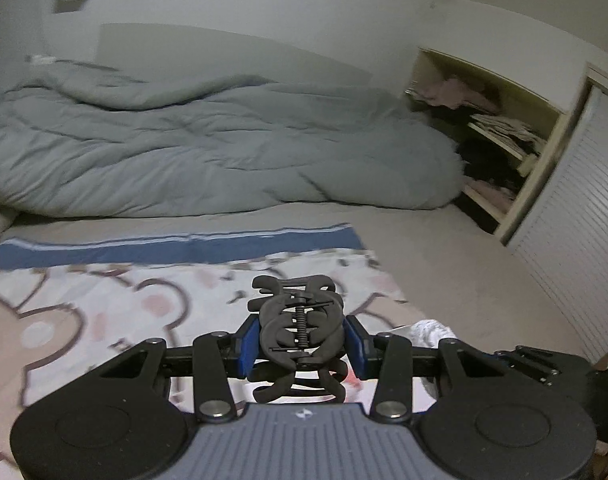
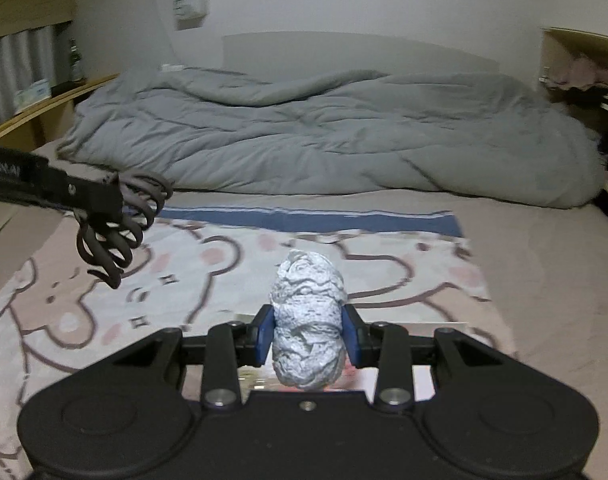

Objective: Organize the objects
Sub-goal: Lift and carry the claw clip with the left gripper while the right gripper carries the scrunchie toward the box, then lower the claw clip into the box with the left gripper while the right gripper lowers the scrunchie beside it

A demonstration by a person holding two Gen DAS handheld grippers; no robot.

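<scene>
You're over a bed point(image 2: 543, 264) with a bear-print blanket point(image 2: 224, 264). Your left claw point(image 1: 302, 340) clenches a black hair clip point(image 1: 300, 320), long axis running away from you; your right claw point(image 2: 308, 334) grips a white scrunchie point(image 2: 307, 320), lower centre. The shelf point(image 1: 499, 136) lies upper right of the left view.

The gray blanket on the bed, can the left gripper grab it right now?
Probably not: the left gripper is already shut on a dark hair claw clip, so its jaws are full, though nothing blocks the way to the gray blanket.
</scene>
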